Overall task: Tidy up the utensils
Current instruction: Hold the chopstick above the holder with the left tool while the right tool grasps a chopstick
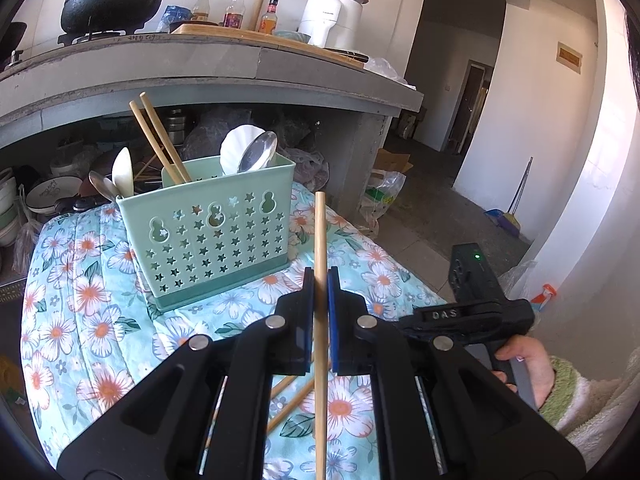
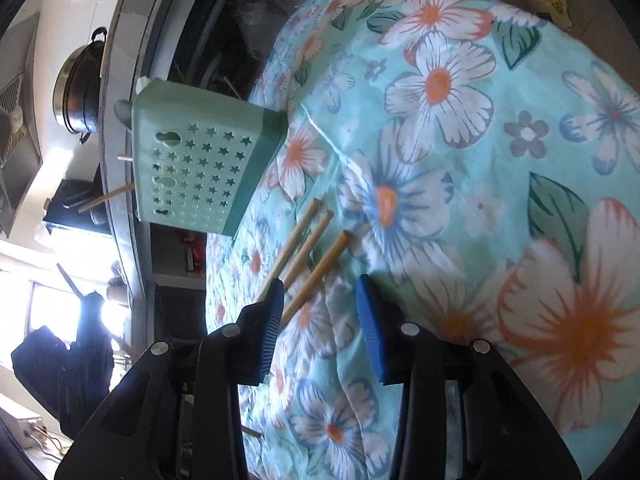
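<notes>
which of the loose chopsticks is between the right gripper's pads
The rightmost chopstick of the three on the cloth: its lower end lies between the open pads. The other two run behind the left pad.

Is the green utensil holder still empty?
No, the green utensil holder already holds two chopsticks and several spoons.

The pale green utensil holder (image 1: 208,232) with star holes stands upright on the floral cloth (image 1: 92,320) and holds two chopsticks (image 1: 160,140) and several spoons (image 1: 256,152), one wooden chopstick (image 1: 320,280) stands upright in front of the holder, and three more chopsticks (image 2: 308,256) lie flat on the cloth near it.
</notes>
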The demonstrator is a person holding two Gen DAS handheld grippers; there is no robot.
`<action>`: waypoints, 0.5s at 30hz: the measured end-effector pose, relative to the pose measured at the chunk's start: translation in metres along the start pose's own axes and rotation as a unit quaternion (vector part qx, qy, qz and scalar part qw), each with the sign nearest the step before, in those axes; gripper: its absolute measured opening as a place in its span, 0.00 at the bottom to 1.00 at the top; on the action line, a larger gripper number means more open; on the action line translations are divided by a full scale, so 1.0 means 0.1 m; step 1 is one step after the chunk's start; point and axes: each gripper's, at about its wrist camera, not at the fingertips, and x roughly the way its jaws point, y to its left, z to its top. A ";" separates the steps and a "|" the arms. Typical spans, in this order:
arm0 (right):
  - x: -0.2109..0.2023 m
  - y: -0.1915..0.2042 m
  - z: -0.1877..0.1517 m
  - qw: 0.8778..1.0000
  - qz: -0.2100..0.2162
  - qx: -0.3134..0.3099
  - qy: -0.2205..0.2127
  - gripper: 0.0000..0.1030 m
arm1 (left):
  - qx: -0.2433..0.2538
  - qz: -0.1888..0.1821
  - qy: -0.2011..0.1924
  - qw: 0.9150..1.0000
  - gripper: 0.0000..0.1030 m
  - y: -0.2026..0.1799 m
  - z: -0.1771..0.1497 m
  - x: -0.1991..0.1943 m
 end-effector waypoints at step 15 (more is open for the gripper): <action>0.14 -0.07 0.14 1.000 0.010 0.024 -0.007 0.14 | -0.002 0.003 0.002 1.000 0.05 0.01 0.00 0.01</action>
